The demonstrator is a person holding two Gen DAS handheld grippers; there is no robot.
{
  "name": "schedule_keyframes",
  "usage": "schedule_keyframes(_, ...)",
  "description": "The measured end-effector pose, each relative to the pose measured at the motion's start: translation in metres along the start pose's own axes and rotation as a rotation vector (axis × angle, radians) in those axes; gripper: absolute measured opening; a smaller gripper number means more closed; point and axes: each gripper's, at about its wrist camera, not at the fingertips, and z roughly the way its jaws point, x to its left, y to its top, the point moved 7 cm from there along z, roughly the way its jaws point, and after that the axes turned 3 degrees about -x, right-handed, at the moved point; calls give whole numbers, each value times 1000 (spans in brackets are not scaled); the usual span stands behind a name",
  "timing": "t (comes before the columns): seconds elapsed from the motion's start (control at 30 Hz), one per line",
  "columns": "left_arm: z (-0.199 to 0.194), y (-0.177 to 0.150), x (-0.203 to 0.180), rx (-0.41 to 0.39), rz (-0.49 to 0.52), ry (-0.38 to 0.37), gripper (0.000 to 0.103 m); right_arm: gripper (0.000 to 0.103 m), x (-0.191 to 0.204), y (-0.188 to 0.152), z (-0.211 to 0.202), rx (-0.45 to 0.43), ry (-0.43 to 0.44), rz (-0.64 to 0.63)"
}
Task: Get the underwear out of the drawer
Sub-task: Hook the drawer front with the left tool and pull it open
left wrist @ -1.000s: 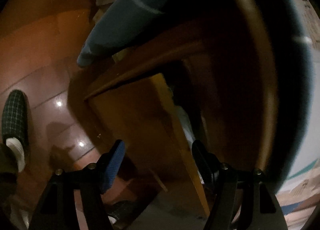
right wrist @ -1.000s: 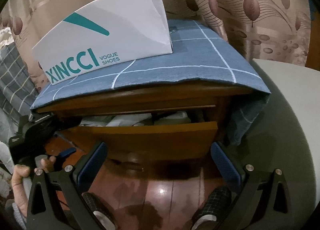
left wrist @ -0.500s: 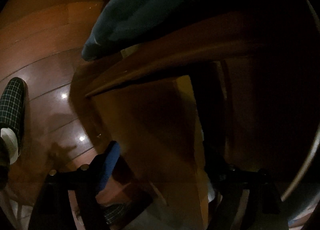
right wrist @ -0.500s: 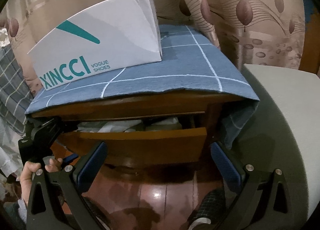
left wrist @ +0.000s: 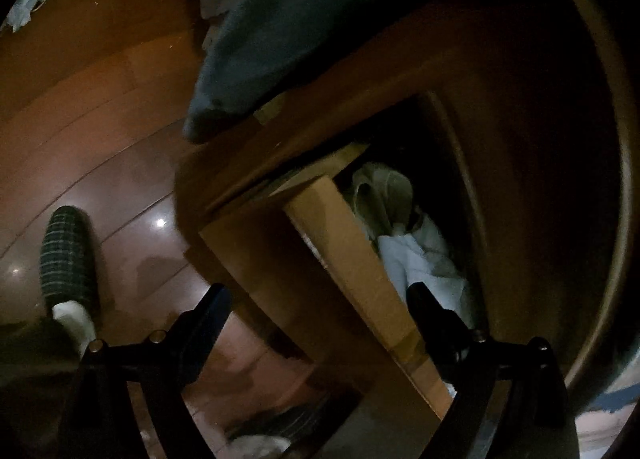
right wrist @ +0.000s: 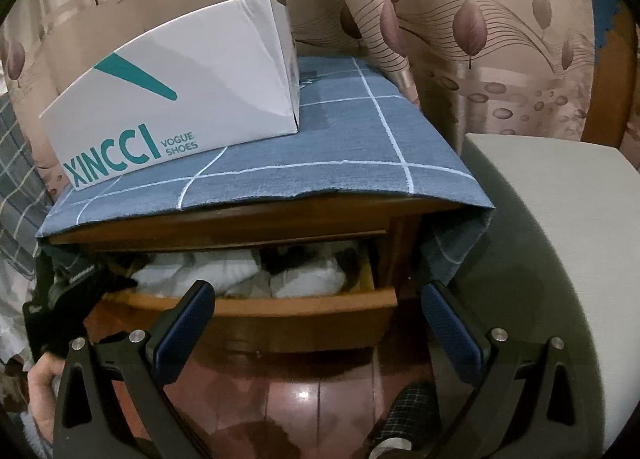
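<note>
While the left tongs (left wrist: 316, 295), just opened wide and empty, straddle the drawer (right wrist: 280, 305) front, the pale underwear (right wrist: 240, 273) lies inside. The right tongs (right wrist: 318, 297) hang wide, holding nothing. Risk: the low cabinet top leaves little room, so a jaw may snag wood.

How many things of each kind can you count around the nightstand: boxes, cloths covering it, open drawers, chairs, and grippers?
Shoe box: 1
Blue checked cloth: 1
Open drawer: 1
Chair: 1
Grippers, left gripper and right gripper: 2
Total: 6
</note>
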Motion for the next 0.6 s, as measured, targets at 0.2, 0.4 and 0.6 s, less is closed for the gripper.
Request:
schedule_keyframes(0.2,-16,-17,13,47,119,92,93,102,0,-4,1,15,-12,-10)
schedule_keyframes(0.4,-31,-27,14,79,198,148,93,102,-2,-7,2,26,-24,-19)
schedule_keyframes(0.6,-46,-40,12,108,252,178,93,102,-3,-10,3,42,-23,-11)
